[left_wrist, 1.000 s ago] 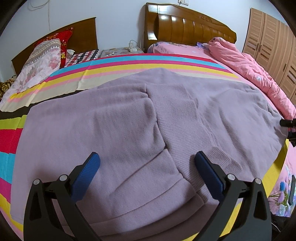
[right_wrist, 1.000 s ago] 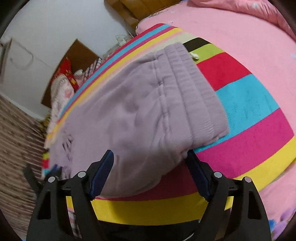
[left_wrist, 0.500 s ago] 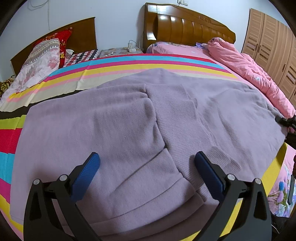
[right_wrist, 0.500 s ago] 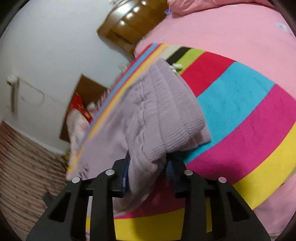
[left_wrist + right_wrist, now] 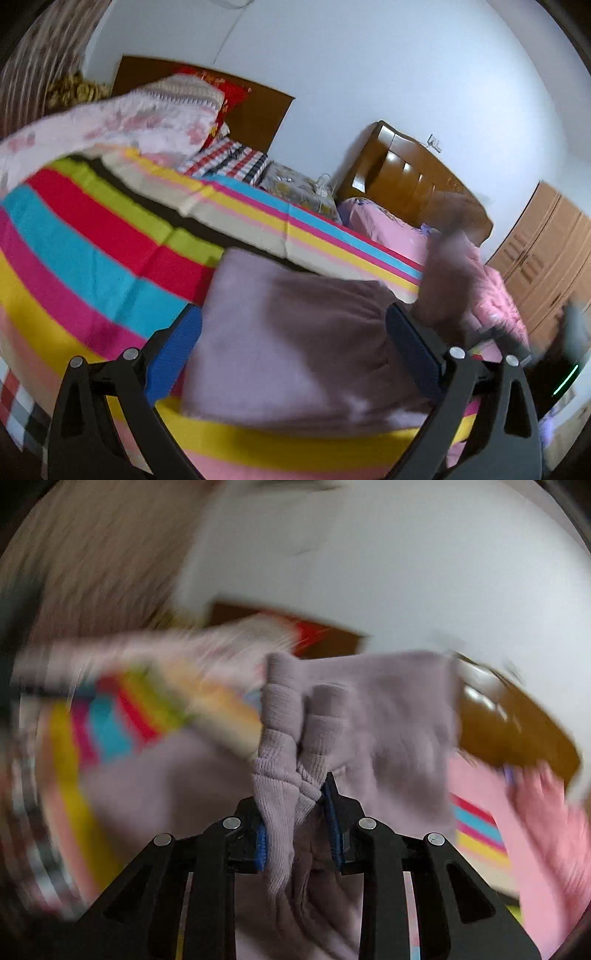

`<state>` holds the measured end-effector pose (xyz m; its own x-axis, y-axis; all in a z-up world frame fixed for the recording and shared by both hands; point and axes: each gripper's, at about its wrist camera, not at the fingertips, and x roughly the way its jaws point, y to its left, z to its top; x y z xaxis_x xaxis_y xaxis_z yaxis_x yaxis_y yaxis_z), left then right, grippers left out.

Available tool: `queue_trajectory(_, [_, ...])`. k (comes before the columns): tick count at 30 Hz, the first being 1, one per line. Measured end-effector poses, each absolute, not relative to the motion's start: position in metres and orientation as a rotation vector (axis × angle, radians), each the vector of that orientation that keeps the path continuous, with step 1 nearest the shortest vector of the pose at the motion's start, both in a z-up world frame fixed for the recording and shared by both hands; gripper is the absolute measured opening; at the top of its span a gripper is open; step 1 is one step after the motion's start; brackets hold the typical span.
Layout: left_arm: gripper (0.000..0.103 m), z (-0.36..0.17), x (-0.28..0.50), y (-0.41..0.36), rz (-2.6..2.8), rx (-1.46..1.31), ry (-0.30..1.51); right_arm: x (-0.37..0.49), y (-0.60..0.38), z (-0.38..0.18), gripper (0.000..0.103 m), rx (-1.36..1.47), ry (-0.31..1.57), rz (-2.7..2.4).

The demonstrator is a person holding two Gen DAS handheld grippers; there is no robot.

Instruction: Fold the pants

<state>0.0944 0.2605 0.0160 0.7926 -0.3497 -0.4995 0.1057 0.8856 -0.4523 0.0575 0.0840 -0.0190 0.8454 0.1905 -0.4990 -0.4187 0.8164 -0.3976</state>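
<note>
A: Waistband, is it between the fingers now?

B: Yes. The right gripper (image 5: 296, 819) has just been closing, and its blue pads (image 5: 261, 843) now pinch the ribbed edge of the lilac pants (image 5: 291, 768). The knit stands bunched up above the fingertips, and more cloth hangs below them.

A: And the left gripper (image 5: 291, 354)?

B: Its fingers stand wide apart and press nothing. The pants (image 5: 295, 343) lie between and beyond them on the striped bedspread (image 5: 92, 236), but I see no pinch.

A: Which step is this, you think?

B: I judge it is the fold itself: one end is lifted to be carried over the other part. The view is very blurred, so where the carried end is going I cannot tell.

A: What does the next move need?

B: A firm hold of the right fingers, a low path across, and edges laid even before release. The left fingers can perhaps hold the lower layer flat.
</note>
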Motion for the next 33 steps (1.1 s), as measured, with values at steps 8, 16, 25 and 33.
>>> queue_trajectory(8, [0.100, -0.022, 0.109, 0.262, -0.502, -0.587, 0.717, 0.036, 0.114, -0.069, 0.026, -0.742, 0.393, 0.286])
queue_trajectory(16, [0.101, -0.034, 0.148, 0.201, -0.738, -0.601, 0.922, 0.024, 0.118, -0.076, 0.027, -0.813, 0.317, 0.243])
queue_trajectory(25, [0.101, -0.063, 0.188, 0.170, -0.629, -0.501, 1.079, -0.023, 0.032, -0.037, 0.082, -0.585, 0.285, 0.258])
queue_trajectory(33, [0.101, -0.064, 0.178, 0.166, -0.604, -0.487, 1.060, -0.011, -0.092, -0.069, 0.086, -0.077, 0.607, 0.194])
